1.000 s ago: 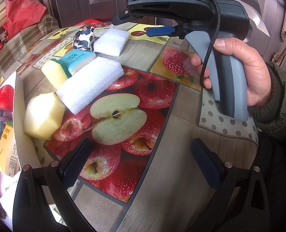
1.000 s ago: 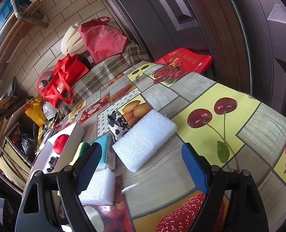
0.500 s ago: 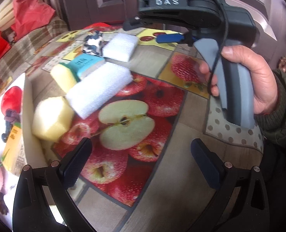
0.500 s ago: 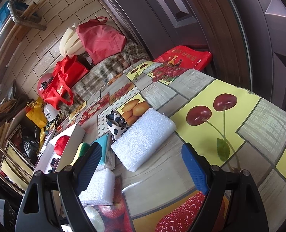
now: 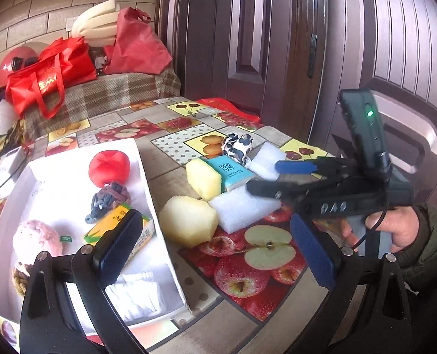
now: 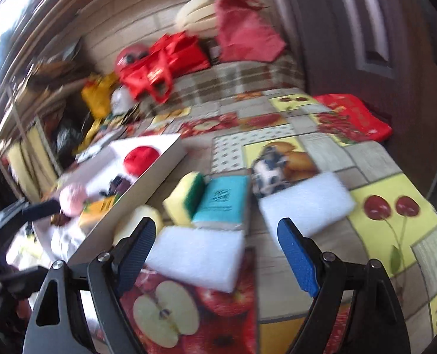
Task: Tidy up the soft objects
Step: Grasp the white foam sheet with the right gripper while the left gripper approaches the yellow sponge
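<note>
On the desk (image 5: 283, 318), covered with a fruit-print cloth, a white box (image 5: 156, 215) is parked by the left edge, and a bunch of soft stuff is already seen inside it: a red plush apple (image 5: 109, 166), a pink fuzzy ball (image 5: 37, 240), a tangled dark scrunchie (image 5: 107, 200) and a yellow-green packet (image 5: 121, 221).

Just right of the box, the loose soft things are bunched together toward the middle of the desk. A long white foam block (image 6: 197, 255) is laid over the apple print, with a pale yellow sponge chunk (image 5: 188, 221) touching its left end. Behind those, a yellow sponge with a green scrub side (image 6: 186, 200) is pressed up against a teal tissue pack (image 6: 222, 202). A second white foam block (image 6: 307, 205) is found further toward the right edge, and a small cow-print plush (image 5: 237, 147) is tucked just behind it.

The left tool (image 5: 218, 253) is held low near the box's front corner, fingers spread wide, nothing pinched. The right tool (image 6: 218, 256) is likewise spread wide and empty, lined up over the long white foam block; that view is blurred, so contact can't be called.
</note>
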Demonstrator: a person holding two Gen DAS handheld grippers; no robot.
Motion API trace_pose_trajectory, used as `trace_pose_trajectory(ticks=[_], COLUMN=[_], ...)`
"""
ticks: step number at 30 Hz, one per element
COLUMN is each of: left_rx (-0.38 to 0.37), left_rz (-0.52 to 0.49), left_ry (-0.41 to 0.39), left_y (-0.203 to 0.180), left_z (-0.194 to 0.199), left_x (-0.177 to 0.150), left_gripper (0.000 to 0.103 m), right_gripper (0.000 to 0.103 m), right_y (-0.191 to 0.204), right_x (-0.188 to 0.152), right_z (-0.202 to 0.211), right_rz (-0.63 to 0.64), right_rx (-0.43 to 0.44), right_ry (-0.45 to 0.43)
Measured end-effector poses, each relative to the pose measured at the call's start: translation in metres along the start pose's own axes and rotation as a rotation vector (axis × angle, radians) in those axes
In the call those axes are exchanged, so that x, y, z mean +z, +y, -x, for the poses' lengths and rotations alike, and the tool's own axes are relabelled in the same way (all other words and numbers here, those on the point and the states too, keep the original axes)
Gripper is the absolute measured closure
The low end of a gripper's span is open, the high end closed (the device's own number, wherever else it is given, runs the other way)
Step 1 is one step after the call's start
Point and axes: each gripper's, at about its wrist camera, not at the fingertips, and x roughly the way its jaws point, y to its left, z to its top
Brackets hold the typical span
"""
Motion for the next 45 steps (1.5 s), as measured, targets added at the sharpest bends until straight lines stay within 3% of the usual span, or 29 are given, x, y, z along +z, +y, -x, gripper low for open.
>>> trace_pose_trajectory(ticks=[3, 9, 12, 14, 17, 21, 23, 26, 27, 31, 33, 35, 38, 43, 45], left_rx=[0.008, -0.072, -0.084, -0.057, -0.026, 0.000, -0.058, -0.288, -0.308, -0.114, -0.069, -0.039, 0.081, 0.087, 0.047], left_rz=[0.016, 0.015, 0.019, 0.022, 0.050, 0.016, -0.013, -0.014, -0.026, -0.139, -0.129, -0.121, -0.169, -0.160, -0.143], left_ry=[-0.001, 0.047, 0.114, 0.168, 0.254, 0.311, 0.293, 0.309, 0.283, 0.134, 0.147, 0.214, 0.236, 0.235, 0.254], left_y=[0.004, -0.007, -0.014, -0.016, -0.016, -0.030, -0.040, -0.057, -0.062, -0.060, -0.049, -0.045, -0.047, -0.025, -0.016], left_z=[-0.001, -0.021, -0.049, -0.069, -0.097, -0.112, -0.104, -0.085, -0.074, -0.041, -0.044, -0.059, -0.075, -0.073, -0.070], left_x=[0.000, 0.010, 0.016, 0.017, 0.015, 0.005, 0.000, -0.001, 0.000, 0.015, 0.022, 0.022, 0.018, 0.016, 0.017], left_gripper=[0.002, 0.002, 0.002, 0.002, 0.002, 0.002, 0.002, 0.002, 0.002, 0.002, 0.002, 0.002, 0.002, 0.002, 0.002], right_gripper=[0.017, 0.017, 0.018, 0.018, 0.017, 0.017, 0.017, 0.017, 0.017, 0.017, 0.017, 0.017, 0.017, 0.017, 0.017], right_y=[0.029, 0.037, 0.000, -0.020, -0.047, -0.065, -0.068, -0.072, -0.074, -0.089, -0.094, -0.097, -0.100, -0.090, -0.084], right_x=[-0.002, -0.023, -0.029, -0.037, -0.046, -0.050, -0.050, -0.048, -0.047, -0.045, -0.045, -0.045, -0.047, -0.044, -0.039], right_z=[-0.036, -0.036, -0.019, -0.002, 0.022, 0.039, 0.043, 0.048, 0.052, 0.066, 0.070, 0.068, 0.060, 0.052, 0.043], right_rz=[0.144, 0.402, 0.250, 0.213, 0.120, 0.007, -0.022, -0.048, -0.056, -0.118, -0.160, -0.201, -0.256, -0.247, -0.234], right_rx=[-0.038, -0.108, -0.027, -0.099, -0.128, -0.088, -0.069, -0.063, -0.069, -0.060, -0.036, -0.004, 0.006, -0.040, -0.059], right_ry=[0.151, 0.239, 0.322, 0.306, 0.269, 0.209, 0.200, 0.190, 0.182, 0.139, 0.133, 0.144, 0.174, 0.191, 0.203])
